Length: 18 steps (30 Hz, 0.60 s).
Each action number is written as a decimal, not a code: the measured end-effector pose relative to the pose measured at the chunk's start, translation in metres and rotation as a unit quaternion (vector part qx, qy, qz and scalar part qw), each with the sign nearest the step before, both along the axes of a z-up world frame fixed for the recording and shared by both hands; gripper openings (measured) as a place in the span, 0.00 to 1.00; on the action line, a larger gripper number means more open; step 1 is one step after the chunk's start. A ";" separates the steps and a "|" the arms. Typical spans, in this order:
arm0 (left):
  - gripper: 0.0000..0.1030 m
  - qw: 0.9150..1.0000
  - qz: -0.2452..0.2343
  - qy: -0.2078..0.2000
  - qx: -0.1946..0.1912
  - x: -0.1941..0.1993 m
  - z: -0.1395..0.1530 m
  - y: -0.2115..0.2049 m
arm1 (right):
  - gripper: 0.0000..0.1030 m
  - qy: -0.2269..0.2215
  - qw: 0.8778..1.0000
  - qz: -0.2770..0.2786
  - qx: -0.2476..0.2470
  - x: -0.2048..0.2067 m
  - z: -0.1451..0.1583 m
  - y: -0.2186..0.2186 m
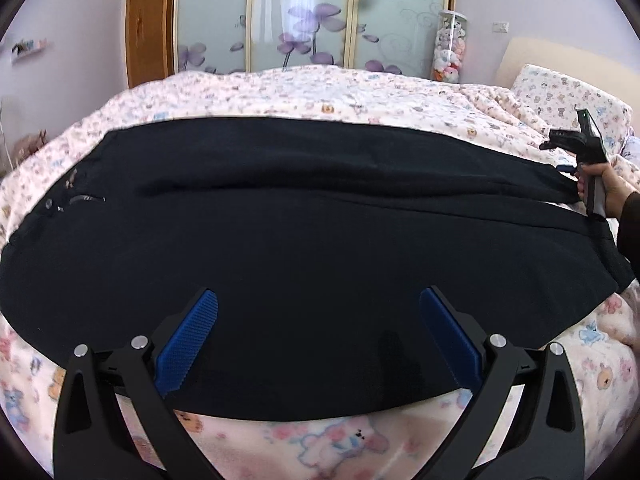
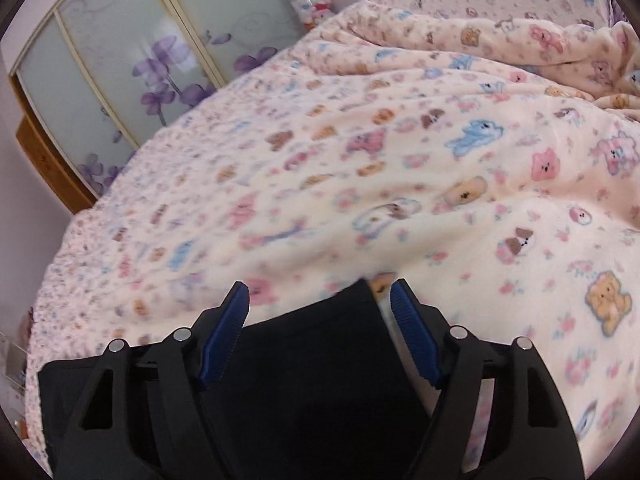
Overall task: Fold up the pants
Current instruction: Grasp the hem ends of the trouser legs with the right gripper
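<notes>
Pants [image 1: 304, 240], dark, are laid flat across the bedspread [image 1: 280, 92], lengthwise, zipper and button end at the left in the left wrist view. Left gripper [image 1: 318, 304] is held over the near edge of the pants, jaws spread wide, nothing between the pads. Right gripper [image 2: 320, 300] is seen over the leg end, jaws parted with a corner of the fabric between them, pads not pressing on it. A hand [image 1: 612, 192] is seen on the right gripper's handle. Pillow [image 1: 560, 88] and wardrobe [image 1: 312, 12] are noted behind.
</notes>
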<state>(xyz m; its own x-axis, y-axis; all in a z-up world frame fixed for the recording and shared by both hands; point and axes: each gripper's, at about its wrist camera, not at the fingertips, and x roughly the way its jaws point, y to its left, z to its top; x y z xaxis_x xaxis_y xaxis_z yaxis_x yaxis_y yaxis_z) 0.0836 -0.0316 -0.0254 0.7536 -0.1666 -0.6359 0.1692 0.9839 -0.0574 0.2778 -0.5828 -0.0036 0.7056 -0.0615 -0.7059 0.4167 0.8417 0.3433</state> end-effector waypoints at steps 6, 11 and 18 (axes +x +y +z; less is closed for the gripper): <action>0.98 1.000 -0.005 0.006 0.004 0.002 -0.002 -0.003 | 0.46 0.026 0.999 0.023 -0.013 0.004 -0.020 -0.001; 0.98 1.000 0.000 0.010 -0.011 0.004 -0.002 0.004 | 0.21 0.010 0.999 0.050 -0.020 -0.009 -0.013 0.006; 0.98 1.000 -0.012 -0.009 -0.010 0.000 0.005 0.002 | 0.20 -0.069 0.994 0.070 -0.045 -0.054 0.035 0.030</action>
